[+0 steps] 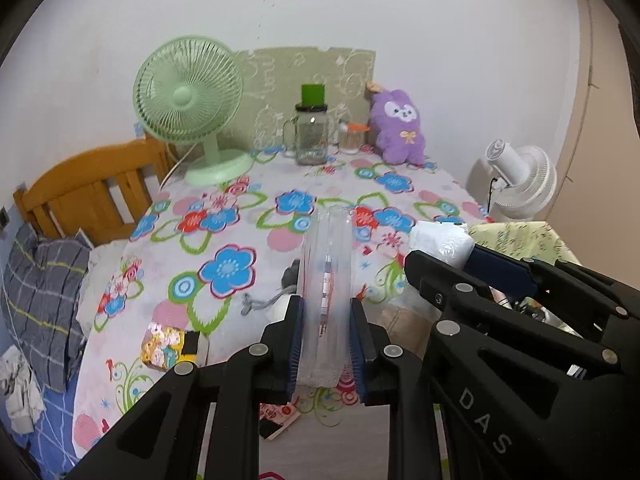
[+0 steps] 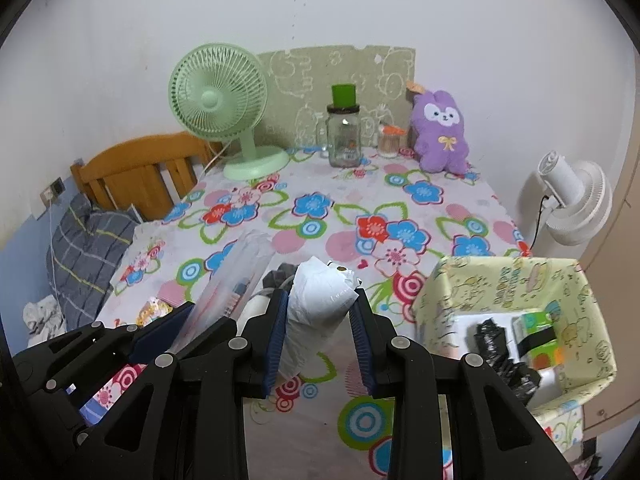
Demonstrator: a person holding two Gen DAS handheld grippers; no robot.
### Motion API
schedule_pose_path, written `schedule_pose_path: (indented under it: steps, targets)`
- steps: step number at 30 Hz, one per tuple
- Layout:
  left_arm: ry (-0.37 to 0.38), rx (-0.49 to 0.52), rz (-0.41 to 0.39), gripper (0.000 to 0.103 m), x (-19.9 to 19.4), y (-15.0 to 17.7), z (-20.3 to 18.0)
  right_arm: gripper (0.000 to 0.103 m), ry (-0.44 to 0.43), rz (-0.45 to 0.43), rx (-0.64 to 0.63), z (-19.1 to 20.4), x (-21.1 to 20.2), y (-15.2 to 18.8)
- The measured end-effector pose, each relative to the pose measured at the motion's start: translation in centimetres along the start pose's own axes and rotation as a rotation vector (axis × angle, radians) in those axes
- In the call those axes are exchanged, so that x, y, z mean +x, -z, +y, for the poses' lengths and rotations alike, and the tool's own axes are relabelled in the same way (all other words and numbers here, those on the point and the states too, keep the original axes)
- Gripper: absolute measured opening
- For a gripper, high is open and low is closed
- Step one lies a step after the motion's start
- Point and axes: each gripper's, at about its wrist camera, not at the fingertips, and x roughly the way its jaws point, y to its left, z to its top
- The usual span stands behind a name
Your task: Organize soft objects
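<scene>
Over on the left, a patterned packet (image 1: 164, 350) and a grey cord (image 1: 264, 302) are still lying loose on the flowered tablecloth (image 1: 224, 208), so the tidying is looking only partly done. At the far edge the purple plush toy (image 1: 398, 128) is sitting propped against the wall beside the glass jar (image 1: 311, 136) and the green fan (image 1: 188, 96), not yet gathered in.

Now the left gripper (image 1: 326, 344) is clamping a clear plastic bag (image 1: 328, 276), its pads pressing both sides, the bag standing up above the cloth. Just beside it, the right gripper (image 2: 322, 340) is squeezing a white plastic roll (image 2: 320, 300), jaws narrowed about halfway and gripping it at the middle, lifted off the table.

Further right, the paper-lined box (image 2: 508, 280) is waiting near the table's right edge, already holding a black crumpled bag (image 2: 494, 338) and a green carton (image 2: 538, 338). I'd judge some items are in and both held pieces are heading there next, with the toy and loose bits remaining.
</scene>
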Motion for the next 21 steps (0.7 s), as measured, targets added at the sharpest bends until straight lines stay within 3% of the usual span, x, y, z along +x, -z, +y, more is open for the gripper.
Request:
schedule_pose_path:
  steps: [21]
  targets:
    - [0.048,0.086,-0.122,0.02,-3.4,-2.6,-5.5,0.035,0.077,-0.125,0.019,-4.2,-5.6,-1.8]
